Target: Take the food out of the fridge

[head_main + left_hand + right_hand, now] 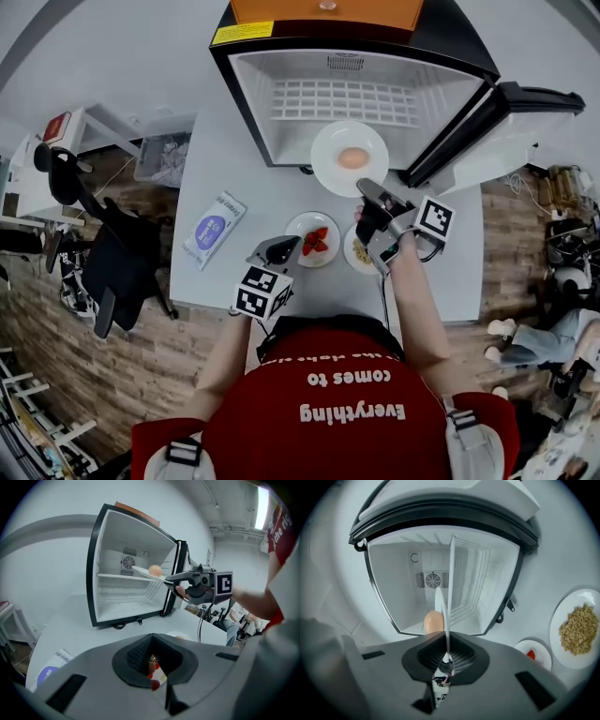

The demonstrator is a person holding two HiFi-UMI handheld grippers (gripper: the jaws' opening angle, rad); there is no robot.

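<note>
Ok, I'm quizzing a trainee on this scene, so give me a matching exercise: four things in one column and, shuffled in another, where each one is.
Things
1. plate with the egg
2. plate of strawberries
3. plate of grains
4. pack of wipes

Places
A. on the table, partly under the right hand-held gripper
B. lying apart from the plates, toward the table's left edge
C. clamped by its rim at the mouth of the open fridge
D. on the table just ahead of the left hand-held gripper

Pairs: 1-C, 2-D, 3-A, 4-B
</note>
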